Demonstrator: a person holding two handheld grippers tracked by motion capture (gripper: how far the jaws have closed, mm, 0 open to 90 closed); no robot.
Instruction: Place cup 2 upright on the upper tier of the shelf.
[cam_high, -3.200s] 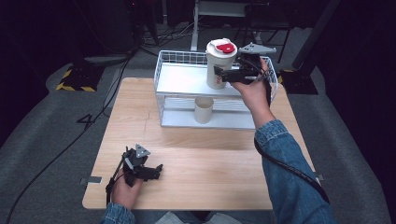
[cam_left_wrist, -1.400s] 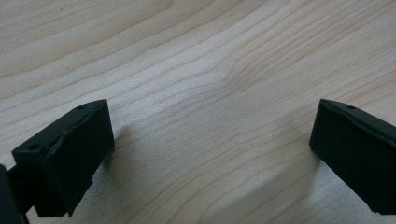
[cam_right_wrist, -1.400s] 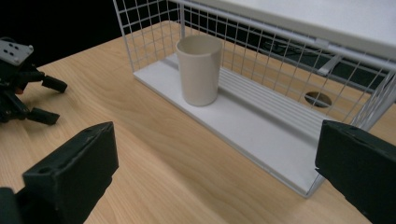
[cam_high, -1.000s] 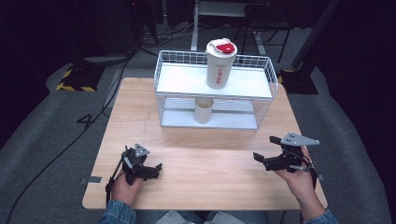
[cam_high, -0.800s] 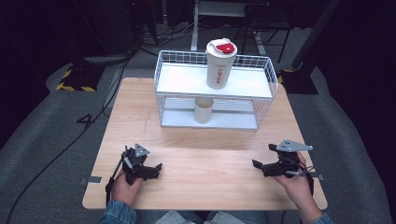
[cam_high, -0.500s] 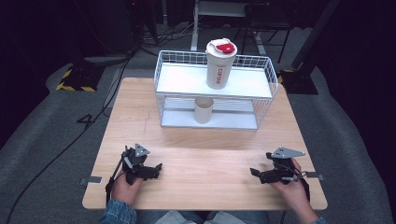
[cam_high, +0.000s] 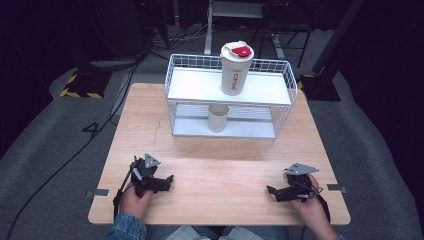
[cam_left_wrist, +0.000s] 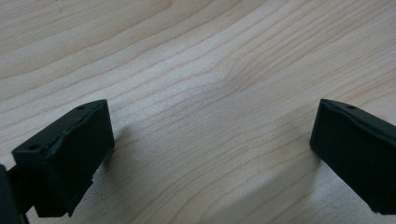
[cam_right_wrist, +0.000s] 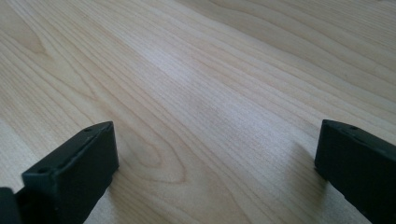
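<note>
Both grippers rest on the worktop (cam_high: 220, 165), jaws spread and holding nothing: left gripper (cam_high: 169, 181) at 7 o'clock, right gripper (cam_high: 271, 191) at 5 o'clock. The lidded cup (cam_high: 236, 68) stands upright on the wire rack (cam_high: 280, 100) at 12 o'clock.

Grey carpet (cam_high: 45, 150), floor cables (cam_high: 100, 135), dark room

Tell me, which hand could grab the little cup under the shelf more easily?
Probably the left gripper: the small cup stands left of the rack's middle, nearer that side. Both grippers rest open on the table, so it's close.
</note>
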